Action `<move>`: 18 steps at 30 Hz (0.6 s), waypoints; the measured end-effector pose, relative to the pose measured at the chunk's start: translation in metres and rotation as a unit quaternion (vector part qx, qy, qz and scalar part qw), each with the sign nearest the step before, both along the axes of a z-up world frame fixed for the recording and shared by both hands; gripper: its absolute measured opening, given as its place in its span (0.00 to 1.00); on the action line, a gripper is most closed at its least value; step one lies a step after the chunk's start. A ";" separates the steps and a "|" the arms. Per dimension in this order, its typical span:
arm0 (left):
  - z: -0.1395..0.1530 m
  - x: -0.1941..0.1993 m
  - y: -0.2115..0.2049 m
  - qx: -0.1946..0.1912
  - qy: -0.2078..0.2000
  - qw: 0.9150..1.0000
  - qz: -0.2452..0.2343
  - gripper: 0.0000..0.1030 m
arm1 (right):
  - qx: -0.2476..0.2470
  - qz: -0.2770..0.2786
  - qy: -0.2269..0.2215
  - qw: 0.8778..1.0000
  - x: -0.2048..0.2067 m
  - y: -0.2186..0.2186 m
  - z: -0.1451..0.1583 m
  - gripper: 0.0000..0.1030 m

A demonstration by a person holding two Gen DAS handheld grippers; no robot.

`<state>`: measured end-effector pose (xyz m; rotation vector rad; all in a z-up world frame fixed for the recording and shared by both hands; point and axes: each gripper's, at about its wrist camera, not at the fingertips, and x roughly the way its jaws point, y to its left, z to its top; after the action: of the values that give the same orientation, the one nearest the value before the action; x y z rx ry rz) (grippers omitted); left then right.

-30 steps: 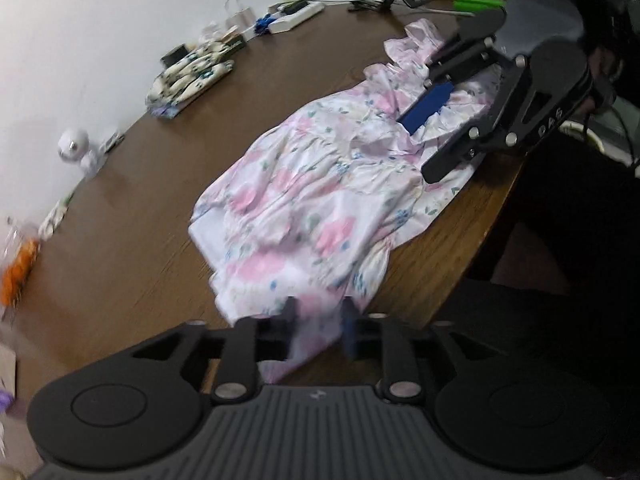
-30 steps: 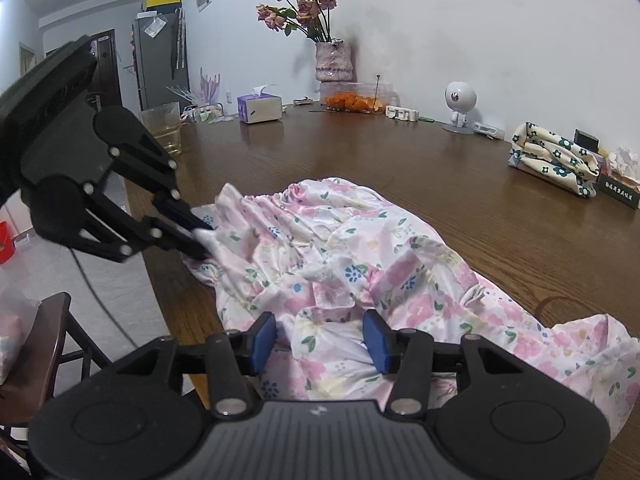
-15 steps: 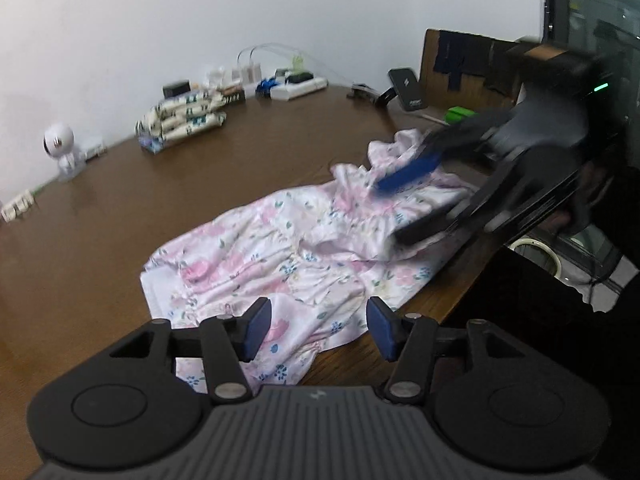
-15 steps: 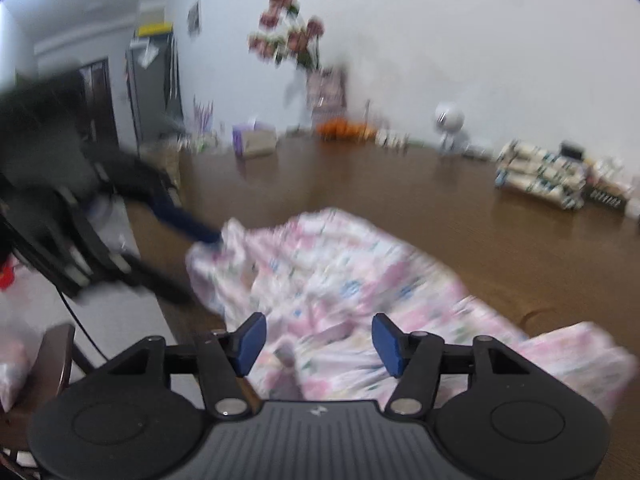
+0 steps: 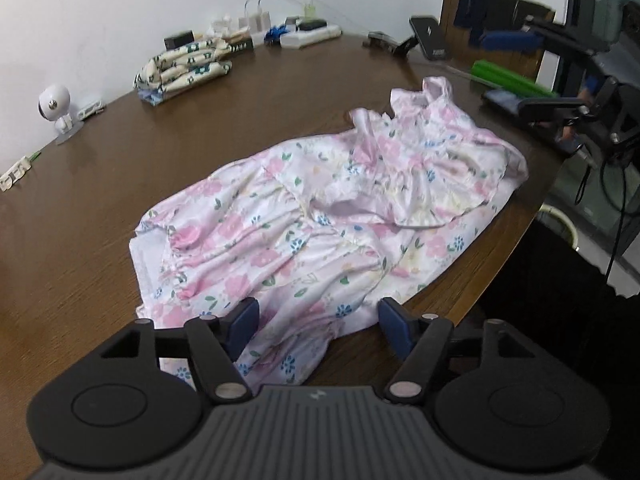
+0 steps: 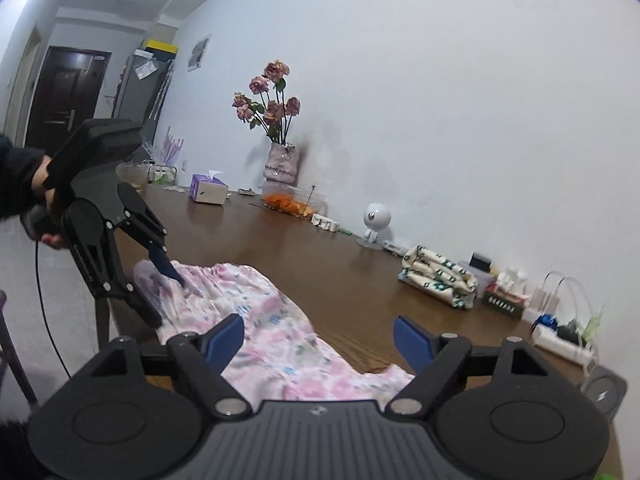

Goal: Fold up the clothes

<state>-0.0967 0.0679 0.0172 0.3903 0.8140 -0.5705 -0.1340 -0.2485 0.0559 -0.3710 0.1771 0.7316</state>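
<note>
A pink floral dress (image 5: 320,216) lies spread along the brown table (image 5: 100,208), its right side close to the table's edge. My left gripper (image 5: 319,320) is open, low over the near hem, and cloth lies between its fingers. The right wrist view shows that left gripper (image 6: 166,294), held by a hand, straddling the far edge of the dress (image 6: 280,344). My right gripper (image 6: 320,338) is open and holds nothing above the near end of the dress. In the left wrist view the right gripper (image 5: 502,76) hangs raised beyond the table's right edge.
A folded floral cloth stack (image 5: 184,64) sits near the wall, beside a small white camera figure (image 5: 56,108) and a power strip (image 5: 312,34). A vase of flowers (image 6: 280,160), a tissue box (image 6: 208,190) and a chair back (image 5: 492,20) stand further off.
My left gripper has opened and let go of the hem. The right gripper opened wider and lifted away from the dress's upper end. The dress now lies flatter on the table.
</note>
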 end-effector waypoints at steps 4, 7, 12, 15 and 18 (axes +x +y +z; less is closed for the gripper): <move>0.005 -0.001 -0.002 -0.003 -0.002 1.000 0.010 0.69 | -0.027 0.011 -0.005 1.000 -0.004 -0.019 -0.001 0.82; 0.006 0.002 0.000 0.008 0.004 1.000 0.022 0.69 | -0.041 0.029 -0.006 0.999 -0.007 -0.034 -0.001 0.83; 0.013 0.001 -0.006 0.009 -0.002 1.000 0.030 0.70 | -0.046 0.040 0.002 0.998 -0.011 -0.053 -0.008 0.84; 0.014 -0.001 -0.008 0.012 -0.007 0.999 0.039 0.74 | -0.053 0.042 0.006 0.998 -0.005 -0.054 -0.015 0.84; 0.012 -0.003 -0.011 0.015 0.000 0.999 0.041 0.74 | -0.060 0.043 0.009 0.997 0.002 -0.054 -0.021 0.84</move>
<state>-0.1001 0.0569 0.0293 0.3818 0.8360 -0.4820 -0.1321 -0.3027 0.0349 -0.4891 0.2245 0.8119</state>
